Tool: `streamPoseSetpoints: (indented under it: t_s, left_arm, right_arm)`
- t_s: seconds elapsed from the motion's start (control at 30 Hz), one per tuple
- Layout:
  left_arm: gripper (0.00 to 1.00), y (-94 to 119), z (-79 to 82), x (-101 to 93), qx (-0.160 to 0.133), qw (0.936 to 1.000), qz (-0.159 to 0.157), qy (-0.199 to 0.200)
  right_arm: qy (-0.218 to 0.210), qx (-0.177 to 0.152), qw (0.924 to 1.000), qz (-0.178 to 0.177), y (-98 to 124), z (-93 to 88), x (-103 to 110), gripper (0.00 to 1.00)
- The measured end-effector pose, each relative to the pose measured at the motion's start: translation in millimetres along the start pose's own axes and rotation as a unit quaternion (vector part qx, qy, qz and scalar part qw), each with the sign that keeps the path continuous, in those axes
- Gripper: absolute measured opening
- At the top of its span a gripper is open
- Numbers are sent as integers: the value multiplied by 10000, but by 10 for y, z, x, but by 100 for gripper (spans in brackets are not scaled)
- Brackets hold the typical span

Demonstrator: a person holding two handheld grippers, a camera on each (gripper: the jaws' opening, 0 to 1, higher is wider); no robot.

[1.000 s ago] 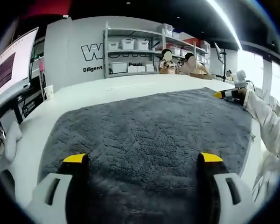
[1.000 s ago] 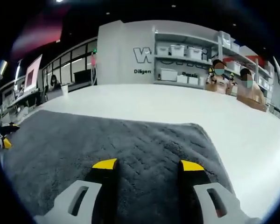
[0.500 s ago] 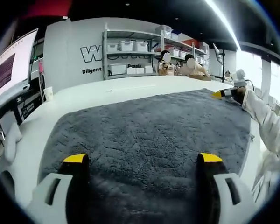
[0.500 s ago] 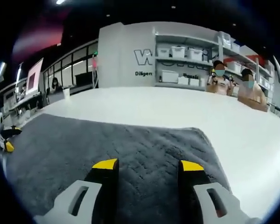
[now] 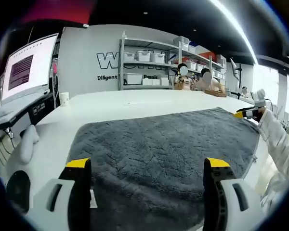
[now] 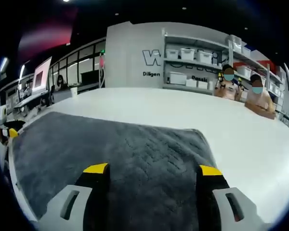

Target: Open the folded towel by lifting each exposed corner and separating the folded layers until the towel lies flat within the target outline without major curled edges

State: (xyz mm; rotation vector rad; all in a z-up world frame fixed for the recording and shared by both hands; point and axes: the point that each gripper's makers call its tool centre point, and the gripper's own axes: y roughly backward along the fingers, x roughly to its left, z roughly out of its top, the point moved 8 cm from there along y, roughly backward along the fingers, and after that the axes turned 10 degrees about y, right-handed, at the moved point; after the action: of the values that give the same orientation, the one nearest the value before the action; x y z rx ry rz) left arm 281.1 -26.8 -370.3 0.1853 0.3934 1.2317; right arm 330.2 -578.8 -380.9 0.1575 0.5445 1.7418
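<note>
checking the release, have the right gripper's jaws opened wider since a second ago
Yes. In the right gripper view the right gripper has its yellow-tipped jaws further apart than before, spanning more of the grey towel lying on the white table, with nothing between them.

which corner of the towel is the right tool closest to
The far right corner of the towel, the rounded one ahead of the right tool. The opposite far corner lies away by the left tool.

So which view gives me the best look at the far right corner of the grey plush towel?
The right gripper view: the grey plush towel has its rounded far right corner close ahead, against the white table. In the left gripper view that corner sits far off beside the right gripper.
</note>
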Motion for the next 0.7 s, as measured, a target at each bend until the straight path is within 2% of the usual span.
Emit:
streamPoseSetpoints:
  t_s: [0.3,0.47,0.7]
  left_arm:
    - [97,329,-62,257,-109,9986,439,281]
    - [97,428,-115,267,-134,9981,470,362]
    - [97,503,-192,225,-77,9983,435,389]
  right_arm:
    - [135,138,9994,297,340,-72,106,91]
    - [274,208,9988,336,533,-125,176,99]
    - [221,32,9990,384,804,-182,219,99]
